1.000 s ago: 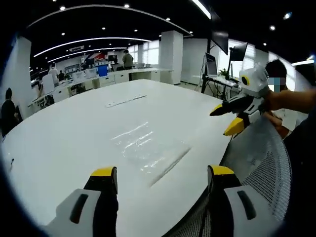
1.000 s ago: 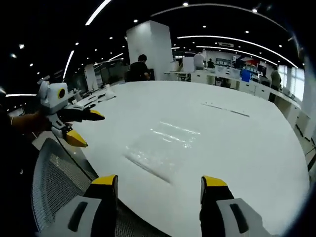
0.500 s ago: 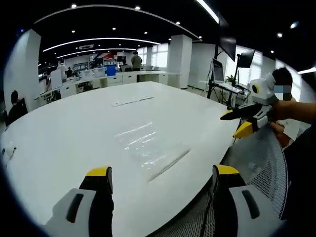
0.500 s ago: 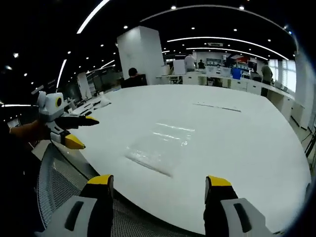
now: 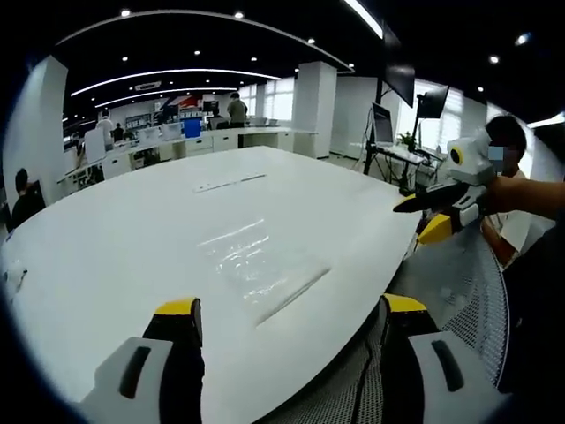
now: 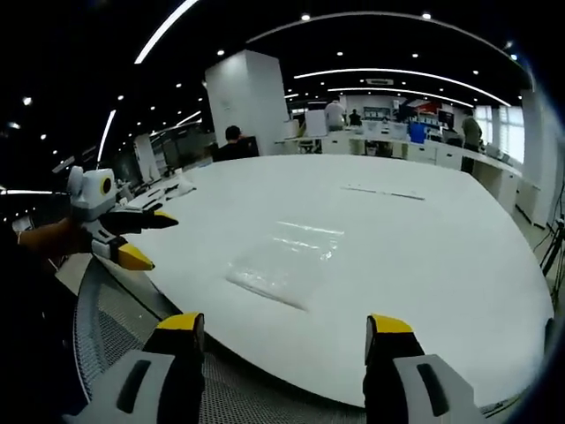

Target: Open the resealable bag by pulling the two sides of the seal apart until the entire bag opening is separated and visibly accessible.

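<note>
A clear resealable bag point(image 5: 262, 265) lies flat on the big white table point(image 5: 115, 230), its seal strip along the near edge. In the right gripper view the same bag point(image 6: 284, 261) rests mid-table. My left gripper point(image 5: 287, 314) is held open above the table's near edge, short of the bag. The right gripper point(image 6: 281, 325) is also open, back from the table over a mesh chair. Each gripper appears in the other's view: the right gripper point(image 5: 426, 215) at the right, the left gripper point(image 6: 141, 237) at the left, both with jaws spread and nothing in them.
A grey mesh chair back point(image 5: 459, 300) sits at the table's near edge, also seen as the chair back point(image 6: 115, 318). A thin white strip point(image 5: 228, 183) lies farther across the table. Desks, monitors, a pillar point(image 6: 249, 102) and several people stand beyond.
Both views drifted slightly as the hands moved back and steadied. The bag has stayed in place and both grippers stay open.
</note>
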Action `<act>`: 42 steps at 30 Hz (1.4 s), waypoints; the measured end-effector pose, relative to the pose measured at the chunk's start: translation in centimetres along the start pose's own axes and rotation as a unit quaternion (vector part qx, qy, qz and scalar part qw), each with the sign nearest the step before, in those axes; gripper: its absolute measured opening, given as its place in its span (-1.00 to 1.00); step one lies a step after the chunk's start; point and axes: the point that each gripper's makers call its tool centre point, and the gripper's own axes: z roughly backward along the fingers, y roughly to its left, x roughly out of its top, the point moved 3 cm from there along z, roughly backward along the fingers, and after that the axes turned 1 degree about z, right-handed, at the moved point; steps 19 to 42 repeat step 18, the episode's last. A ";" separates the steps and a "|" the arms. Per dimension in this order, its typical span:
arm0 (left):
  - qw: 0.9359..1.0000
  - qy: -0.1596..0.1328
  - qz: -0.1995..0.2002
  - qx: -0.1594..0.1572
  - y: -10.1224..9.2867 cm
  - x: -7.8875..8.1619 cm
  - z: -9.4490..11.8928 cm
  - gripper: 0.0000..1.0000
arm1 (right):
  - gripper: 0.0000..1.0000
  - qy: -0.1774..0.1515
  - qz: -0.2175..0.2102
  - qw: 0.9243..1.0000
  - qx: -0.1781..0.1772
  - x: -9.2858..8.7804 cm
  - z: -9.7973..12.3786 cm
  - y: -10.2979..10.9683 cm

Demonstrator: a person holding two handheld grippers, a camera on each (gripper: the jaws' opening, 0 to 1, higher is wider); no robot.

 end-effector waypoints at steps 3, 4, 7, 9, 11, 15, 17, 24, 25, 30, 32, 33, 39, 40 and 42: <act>1.000 0.001 -0.001 -0.002 -0.1 0.0 0.0 0.60 | 0.47 -0.001 -0.003 1.000 -0.001 -0.1 0.1 0.1; 1.000 0.003 -0.001 -0.002 -0.2 -0.1 0.0 0.60 | 0.47 0.000 -0.002 1.000 -0.001 -0.1 0.2 0.1; 1.000 0.005 -0.004 -0.004 -0.3 -0.3 0.1 0.60 | 0.47 0.000 -0.002 1.000 -0.001 -0.2 0.2 0.2; 1.000 0.005 -0.003 -0.005 -0.4 -0.3 0.1 0.60 | 0.46 0.001 -0.002 1.000 -0.001 -0.2 0.2 0.3; 1.000 0.005 -0.003 -0.007 -0.4 -0.3 0.2 0.59 | 0.46 0.000 -0.003 1.000 -0.002 -0.1 0.2 0.4; 1.000 0.006 -0.002 -0.008 -0.3 -0.3 0.1 0.58 | 0.46 -0.001 -0.005 1.000 -0.002 -0.1 0.2 0.4; 1.000 0.004 -0.002 -0.008 -0.4 -0.2 0.2 0.58 | 0.46 -0.002 -0.005 1.000 -0.006 -0.1 0.2 0.4; 1.000 0.004 -0.001 -0.008 -0.4 -0.2 0.2 0.58 | 0.46 -0.003 -0.004 1.000 -0.011 -0.1 0.2 0.3; 1.000 0.004 -0.001 -0.008 -0.4 -0.2 0.2 0.58 | 0.46 -0.003 -0.004 1.000 -0.011 -0.1 0.2 0.3; 1.000 0.004 -0.001 -0.008 -0.4 -0.2 0.2 0.58 | 0.46 -0.003 -0.004 1.000 -0.011 -0.1 0.2 0.3; 1.000 0.004 -0.001 -0.008 -0.4 -0.2 0.2 0.58 | 0.46 -0.003 -0.004 1.000 -0.011 -0.1 0.2 0.3; 1.000 0.004 -0.001 -0.008 -0.4 -0.2 0.2 0.58 | 0.46 -0.003 -0.004 1.000 -0.011 -0.1 0.2 0.3; 1.000 0.004 -0.001 -0.008 -0.4 -0.2 0.2 0.58 | 0.46 -0.003 -0.004 1.000 -0.011 -0.1 0.2 0.3; 1.000 0.004 -0.001 -0.008 -0.4 -0.2 0.2 0.58 | 0.46 -0.003 -0.004 1.000 -0.011 -0.1 0.2 0.3; 1.000 0.004 -0.001 -0.008 -0.4 -0.2 0.2 0.58 | 0.46 -0.003 -0.004 1.000 -0.011 -0.1 0.2 0.3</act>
